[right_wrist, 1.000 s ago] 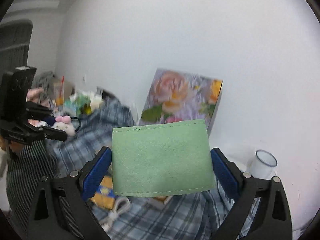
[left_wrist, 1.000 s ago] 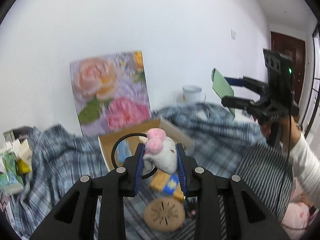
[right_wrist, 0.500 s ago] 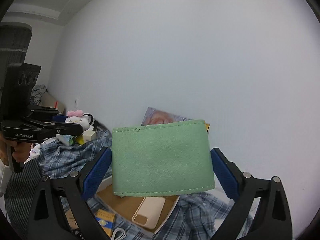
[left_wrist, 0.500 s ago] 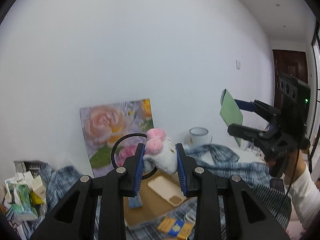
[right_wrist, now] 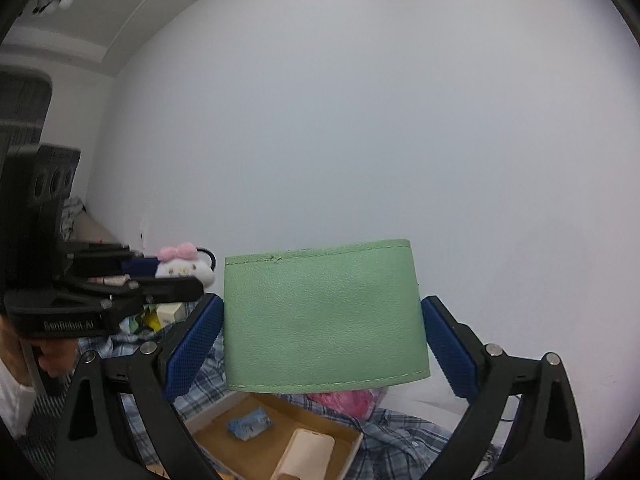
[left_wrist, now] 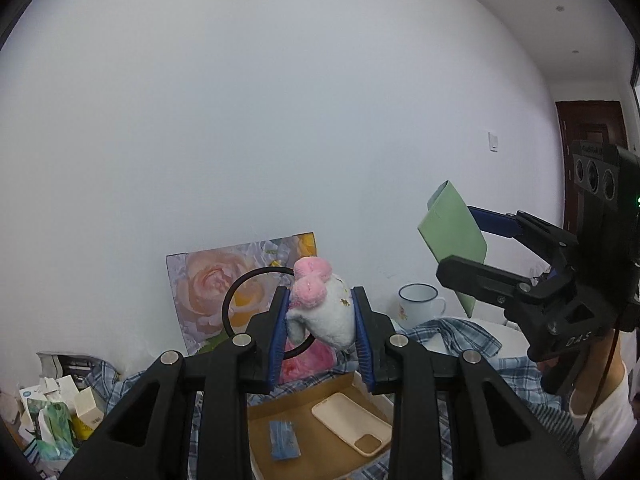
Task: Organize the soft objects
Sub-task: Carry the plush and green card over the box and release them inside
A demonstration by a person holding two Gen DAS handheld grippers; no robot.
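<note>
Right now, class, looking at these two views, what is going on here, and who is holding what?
A person holds a gripper in each hand, both raised in front of a white wall. The left gripper is shut on a small white plush toy with a pink bow. The right gripper clamps a flat green leather-like pouch by its two side edges. Below them, an open cardboard box on plaid fabric already contains a beige phone case and a small blue packet.

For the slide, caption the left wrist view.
Left tongs clamp a plush toy above a cardboard box.
</note>
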